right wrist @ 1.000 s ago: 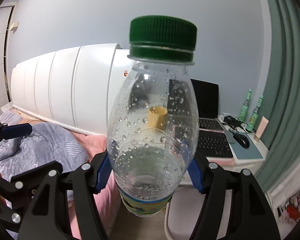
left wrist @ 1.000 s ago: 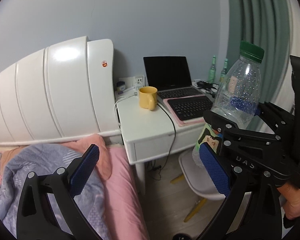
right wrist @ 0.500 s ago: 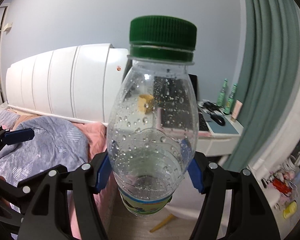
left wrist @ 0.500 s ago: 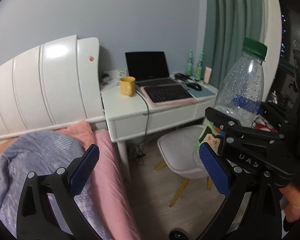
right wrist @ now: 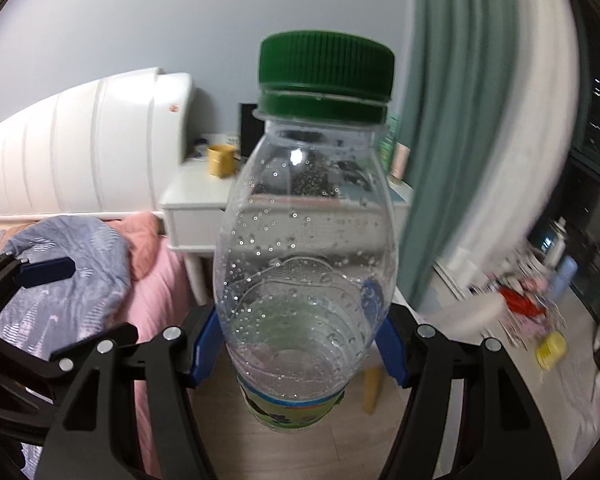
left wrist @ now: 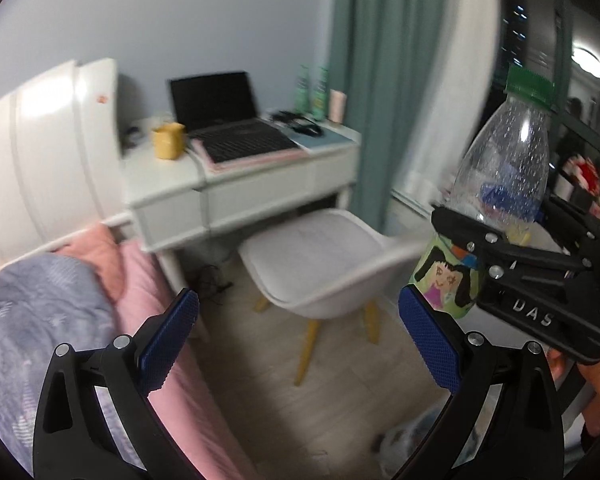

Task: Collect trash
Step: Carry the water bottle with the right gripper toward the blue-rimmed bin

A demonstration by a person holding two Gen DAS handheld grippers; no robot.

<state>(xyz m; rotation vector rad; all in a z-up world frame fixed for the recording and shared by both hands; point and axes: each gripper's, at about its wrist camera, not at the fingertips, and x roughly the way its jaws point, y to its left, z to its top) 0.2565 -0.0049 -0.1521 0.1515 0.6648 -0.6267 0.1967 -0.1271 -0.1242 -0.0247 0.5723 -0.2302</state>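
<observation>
Moved: both views have swung from bed toward curtain [left wrist: 364, 60].
Right gripper [right wrist: 296, 344]: clamps upright plastic bottle [right wrist: 304, 248], carrying it as trash.
Left gripper [left wrist: 300, 344]: spread, empty.

Black plastic left gripper [left wrist: 300, 340] and right gripper [right wrist: 296, 344], blue textured pads, silver screws, white "DAS" lettering

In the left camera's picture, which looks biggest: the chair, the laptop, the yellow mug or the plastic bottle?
As they appear:
1. Chair
2. Laptop and plastic bottle, too alike to rank; the bottle is much nearer the camera, which enlarges it
3. Yellow mug
</observation>
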